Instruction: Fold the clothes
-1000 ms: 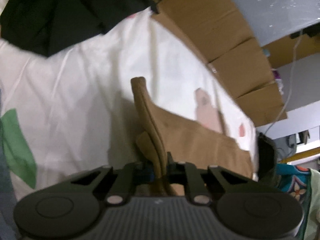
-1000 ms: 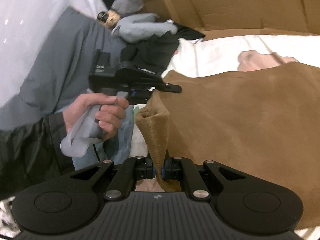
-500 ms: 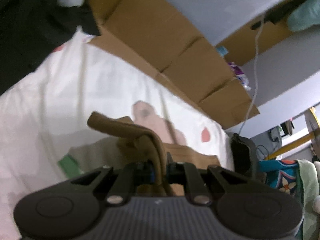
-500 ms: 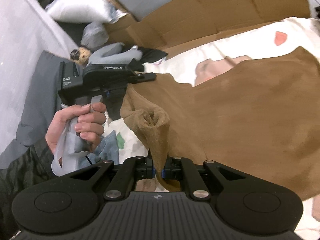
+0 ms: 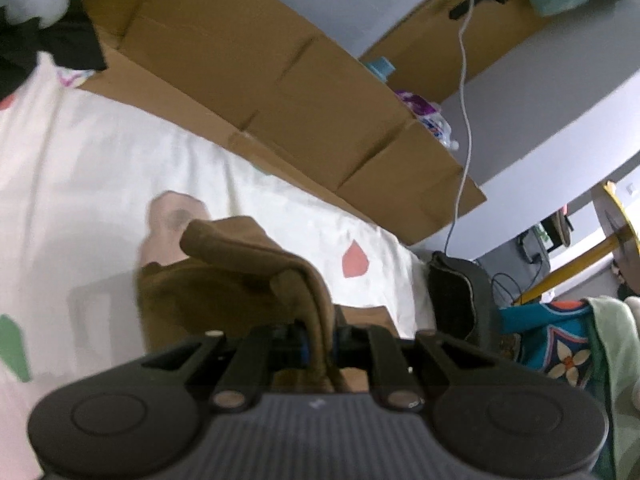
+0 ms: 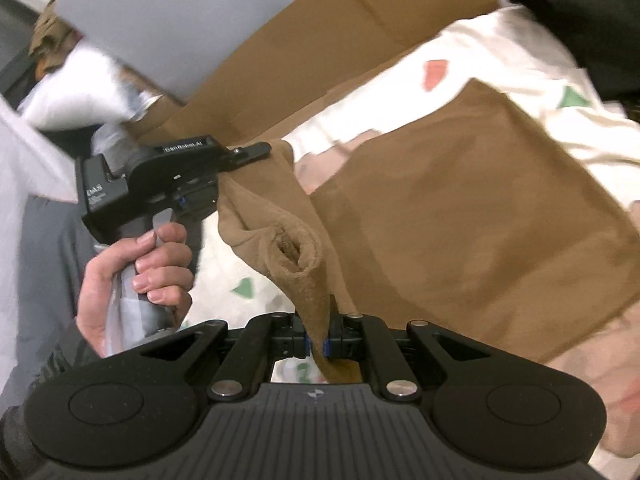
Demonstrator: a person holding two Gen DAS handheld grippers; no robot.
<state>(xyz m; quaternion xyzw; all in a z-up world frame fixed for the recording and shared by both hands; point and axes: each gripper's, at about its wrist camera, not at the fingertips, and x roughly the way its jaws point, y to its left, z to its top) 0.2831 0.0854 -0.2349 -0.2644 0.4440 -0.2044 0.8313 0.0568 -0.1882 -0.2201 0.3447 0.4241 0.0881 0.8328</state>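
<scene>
A brown garment (image 6: 460, 208) lies spread on a white bedsheet with coloured shapes (image 6: 516, 40). My right gripper (image 6: 316, 346) is shut on a bunched edge of it, lifted above the sheet. In the right wrist view the left gripper (image 6: 256, 151), held by a hand (image 6: 136, 276), pinches another part of the same edge at upper left. In the left wrist view my left gripper (image 5: 320, 342) is shut on a fold of the brown garment (image 5: 248, 272), which drapes forward over the sheet (image 5: 80, 168).
Flattened cardboard (image 5: 248, 80) lines the far side of the bed. Dark clothes (image 5: 36, 44) lie at the upper left, and a dark pile (image 6: 588, 20) sits at the right wrist view's upper right. A white cable (image 5: 464, 92), a dark bag (image 5: 456, 296) and patterned cloth (image 5: 560, 344) are beside the bed.
Both grippers swept sideways across the bed with the brown edge, rolling as they went. The garment's edge has lifted and folded over; the views now look toward the cardboard wall.
</scene>
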